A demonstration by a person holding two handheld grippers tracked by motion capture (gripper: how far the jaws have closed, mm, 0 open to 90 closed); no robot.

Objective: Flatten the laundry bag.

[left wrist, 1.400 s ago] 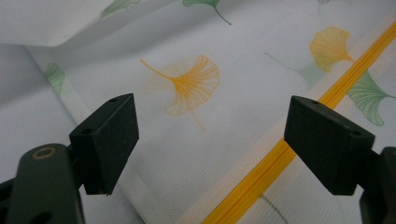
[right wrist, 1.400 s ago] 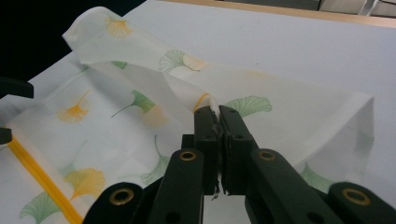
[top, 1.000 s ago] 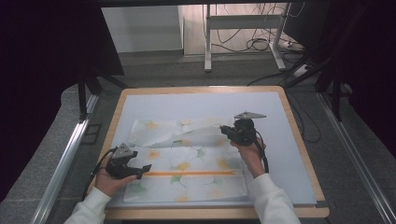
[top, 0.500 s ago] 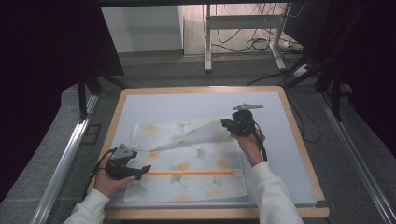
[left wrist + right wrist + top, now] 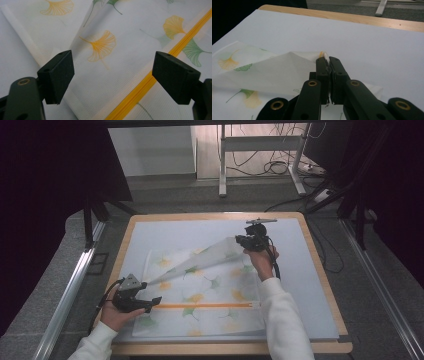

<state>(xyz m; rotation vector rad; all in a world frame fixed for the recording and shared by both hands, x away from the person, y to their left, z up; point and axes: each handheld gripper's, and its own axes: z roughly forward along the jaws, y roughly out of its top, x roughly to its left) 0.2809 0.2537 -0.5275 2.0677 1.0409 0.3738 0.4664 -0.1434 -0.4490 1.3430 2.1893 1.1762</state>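
We have the right hand-held gripper (image 5: 239,240) clamped on a corner of the ginkgo-print cloth (image 5: 210,295), lifting it toward the far right to open the fold, while the left hand-held gripper (image 5: 152,292), jaws apart, rests at the near left of the worktop (image 5: 310,285), steadying the cloth.

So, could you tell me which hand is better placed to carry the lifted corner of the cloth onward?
The right: the right gripper is shut on the cloth corner, raised off the table. The left gripper stands open over the cloth's near-left part.
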